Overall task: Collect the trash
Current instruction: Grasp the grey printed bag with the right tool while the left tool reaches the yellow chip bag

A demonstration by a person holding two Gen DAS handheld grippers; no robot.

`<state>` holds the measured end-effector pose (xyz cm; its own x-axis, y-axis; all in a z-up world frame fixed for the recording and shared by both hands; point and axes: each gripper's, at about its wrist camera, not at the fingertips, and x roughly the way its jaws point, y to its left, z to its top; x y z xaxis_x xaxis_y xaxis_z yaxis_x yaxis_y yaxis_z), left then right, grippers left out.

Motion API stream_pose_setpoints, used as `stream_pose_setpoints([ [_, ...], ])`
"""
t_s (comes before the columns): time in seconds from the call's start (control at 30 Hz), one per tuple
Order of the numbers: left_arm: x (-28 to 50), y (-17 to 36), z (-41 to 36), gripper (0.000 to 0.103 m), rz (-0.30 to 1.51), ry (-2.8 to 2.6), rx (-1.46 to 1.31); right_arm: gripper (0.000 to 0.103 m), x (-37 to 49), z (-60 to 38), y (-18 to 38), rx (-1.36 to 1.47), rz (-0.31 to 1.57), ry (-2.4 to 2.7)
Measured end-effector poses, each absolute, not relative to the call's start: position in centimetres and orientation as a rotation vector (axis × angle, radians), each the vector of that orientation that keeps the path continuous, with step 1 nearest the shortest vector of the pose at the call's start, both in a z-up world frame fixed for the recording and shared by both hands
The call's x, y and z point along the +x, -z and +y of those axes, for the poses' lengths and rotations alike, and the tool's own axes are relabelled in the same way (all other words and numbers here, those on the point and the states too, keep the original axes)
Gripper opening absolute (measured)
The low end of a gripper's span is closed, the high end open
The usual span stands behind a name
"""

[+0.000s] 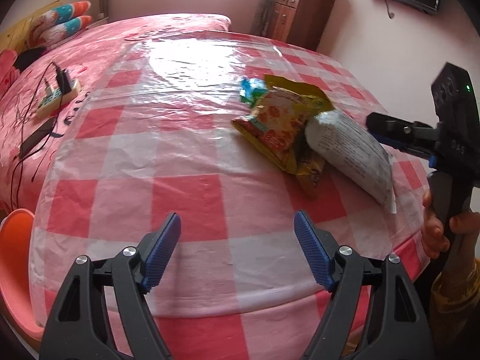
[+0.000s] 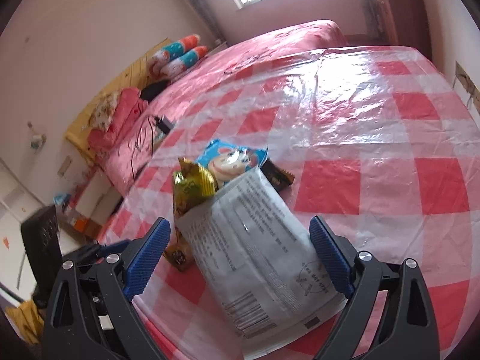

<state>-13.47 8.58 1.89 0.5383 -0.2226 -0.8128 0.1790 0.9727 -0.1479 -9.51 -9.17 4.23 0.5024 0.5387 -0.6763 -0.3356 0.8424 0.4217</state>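
left tongs (image 1: 237,250): wide open, empty, over near desk (image 1: 186,198) edge | right tongs (image 2: 240,258): open astride white packet (image 2: 255,249), pad contact unclear | wrappers (image 1: 279,120): piled just beyond

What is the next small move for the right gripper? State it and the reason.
Probably close the right gripper on the white bag. The bag already lies between its open pads, leaning on the yellow wrapper in the pile on the checked cloth. The left gripper is open over bare cloth, short of the pile, so the right one looks best placed.
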Motion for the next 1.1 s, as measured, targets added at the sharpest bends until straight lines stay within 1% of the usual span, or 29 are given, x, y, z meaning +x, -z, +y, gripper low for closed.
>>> stream_pose_setpoints([
  [0.2,-13.3,-1.6,7.6,0.078,0.988,0.255,-0.032,0.093,-10.2,-8.6,-4.1,0.177,0.906,-0.564],
  [0.27,-13.3,-1.6,7.5,0.078,0.988,0.253,-0.031,0.096,-10.3,-8.3,-3.9,0.153,0.912,-0.58],
  [0.43,-13.2,-1.7,7.9,0.078,0.993,0.258,-0.068,0.097,-10.9,-6.7,-3.4,0.061,0.931,-0.608],
  [0.83,-11.8,-2.9,8.8,0.078,0.953,0.251,-0.127,0.097,-11.4,-5.4,-2.7,-0.027,0.957,-0.553],
  [0.9,-11.4,-3.2,8.6,0.078,0.94,0.259,-0.119,0.096,-11.4,-5.6,-2.8,-0.029,0.95,-0.549],
  [0.93,-11.2,-3.3,8.4,0.078,0.935,0.261,-0.113,0.09,-11.4,-5.7,-2.8,-0.025,0.945,-0.546],
  [1.1,-9.8,-4.0,7.4,0.078,0.9,0.283,-0.085,0.082,-11.0,-6.9,-2.9,0.018,0.931,-0.501],
])
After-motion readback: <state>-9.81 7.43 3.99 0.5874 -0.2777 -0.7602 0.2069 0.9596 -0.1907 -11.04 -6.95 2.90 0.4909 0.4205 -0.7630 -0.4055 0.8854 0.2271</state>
